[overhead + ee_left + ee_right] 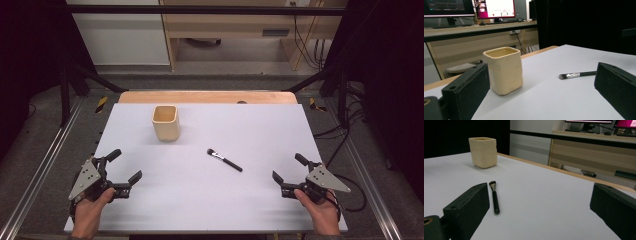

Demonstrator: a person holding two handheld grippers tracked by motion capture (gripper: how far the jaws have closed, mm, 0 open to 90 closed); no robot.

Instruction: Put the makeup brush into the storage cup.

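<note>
From the high view, your left hand-held gripper (125,166) and right hand-held gripper (288,167) sit at the near corners of the surface (270,130), both spread wide and empty, touching nothing but the hands that carry them. The brush (225,160) lies flat, nearer you than the cup (166,122) and off to its right, well apart from it, bristles pointing toward the cup. The likely job is brush into cup, so go in with the right one, which is closer, and take the black handle across its width, low to the surface, not the bristles. In the left gripper view, the cup (504,70) stands upright just past the left jaw, with the brush (577,74) to the right of the cup; the jaws stand far apart, nothing between them. In the right gripper view, the brush (494,198) lies just beside the left jaw, short of the cup (483,152); jaws wide, released.
</note>
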